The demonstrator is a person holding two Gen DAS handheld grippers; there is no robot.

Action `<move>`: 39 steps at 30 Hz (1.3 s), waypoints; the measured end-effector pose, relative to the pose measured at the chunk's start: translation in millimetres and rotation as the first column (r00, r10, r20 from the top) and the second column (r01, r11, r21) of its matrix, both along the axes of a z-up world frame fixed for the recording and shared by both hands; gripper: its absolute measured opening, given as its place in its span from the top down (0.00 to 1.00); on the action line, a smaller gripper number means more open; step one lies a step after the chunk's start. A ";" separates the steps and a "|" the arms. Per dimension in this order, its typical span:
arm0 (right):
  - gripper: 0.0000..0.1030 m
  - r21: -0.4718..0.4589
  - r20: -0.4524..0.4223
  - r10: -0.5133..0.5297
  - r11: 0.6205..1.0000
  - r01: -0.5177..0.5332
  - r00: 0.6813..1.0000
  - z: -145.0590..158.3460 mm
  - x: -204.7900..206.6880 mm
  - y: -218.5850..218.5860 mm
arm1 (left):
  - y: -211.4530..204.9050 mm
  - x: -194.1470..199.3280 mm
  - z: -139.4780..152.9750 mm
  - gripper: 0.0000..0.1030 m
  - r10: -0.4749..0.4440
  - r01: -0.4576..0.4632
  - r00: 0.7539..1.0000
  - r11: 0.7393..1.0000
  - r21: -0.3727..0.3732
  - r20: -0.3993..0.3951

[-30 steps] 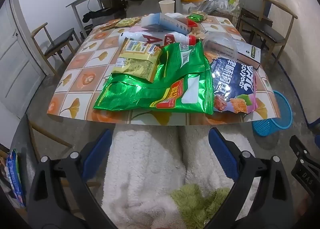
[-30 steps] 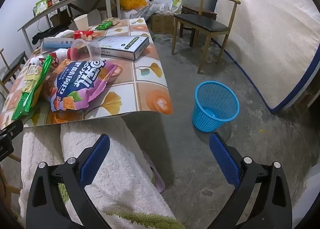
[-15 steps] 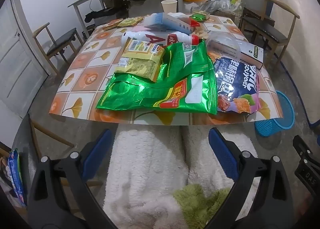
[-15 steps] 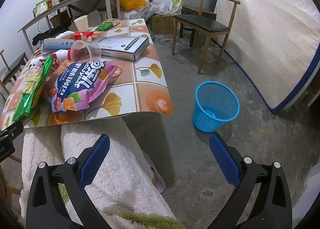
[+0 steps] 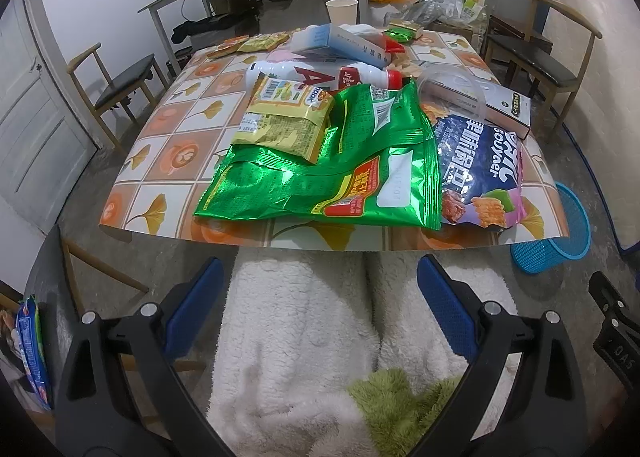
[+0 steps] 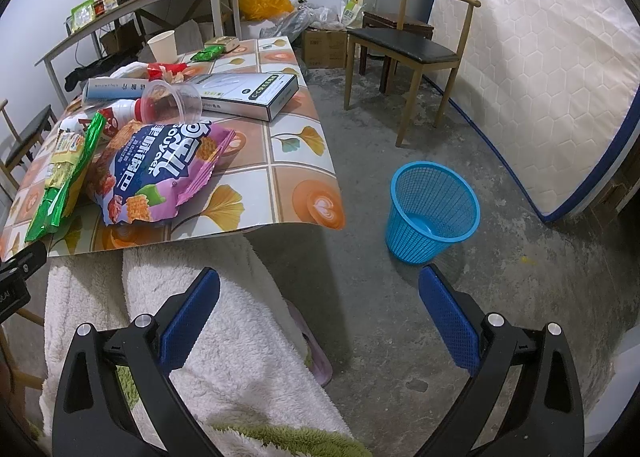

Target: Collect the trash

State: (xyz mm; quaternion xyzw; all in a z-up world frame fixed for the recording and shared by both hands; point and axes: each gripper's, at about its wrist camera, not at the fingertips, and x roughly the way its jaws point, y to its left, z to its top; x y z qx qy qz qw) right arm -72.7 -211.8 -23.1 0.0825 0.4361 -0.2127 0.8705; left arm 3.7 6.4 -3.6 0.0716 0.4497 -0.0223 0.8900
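Snack bags (image 5: 336, 173) on tiled table (image 5: 168, 149); blue basket (image 6: 432, 213) on concrete floor (image 6: 500, 297); both claws spread

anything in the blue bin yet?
No, the blue basket on the floor shows only its bare bottom in the right wrist view.

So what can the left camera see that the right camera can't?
Only the left wrist view shows the wooden chair and white door on the table's far side. Only the right wrist view shows the big white mattress leaning at the wall. Both show the green snack bag, the purple snack bag and the blue basket. Both grippers are open and empty.
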 end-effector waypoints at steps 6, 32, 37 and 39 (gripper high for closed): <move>0.06 0.001 0.000 0.000 1.000 0.000 1.000 0.0 0.6 -1.1 | 0.2 0.4 -0.1 0.10 -0.002 0.002 1.000 1.000 0.000 -0.002; 0.06 0.009 0.003 0.003 1.000 -0.003 1.000 0.0 1.6 0.2 | 9.9 0.8 0.3 0.10 0.004 -0.004 1.000 1.000 -0.002 -0.004; 0.06 0.011 0.002 0.004 1.000 -0.004 1.000 -0.4 2.4 0.4 | 9.7 0.7 -0.1 0.10 0.005 -0.005 1.000 1.000 -0.001 -0.005; 0.06 0.012 0.001 0.004 1.000 -0.004 1.000 0.0 2.7 1.0 | 12.0 1.0 -1.4 0.10 0.007 -0.007 1.000 1.000 -0.003 -0.006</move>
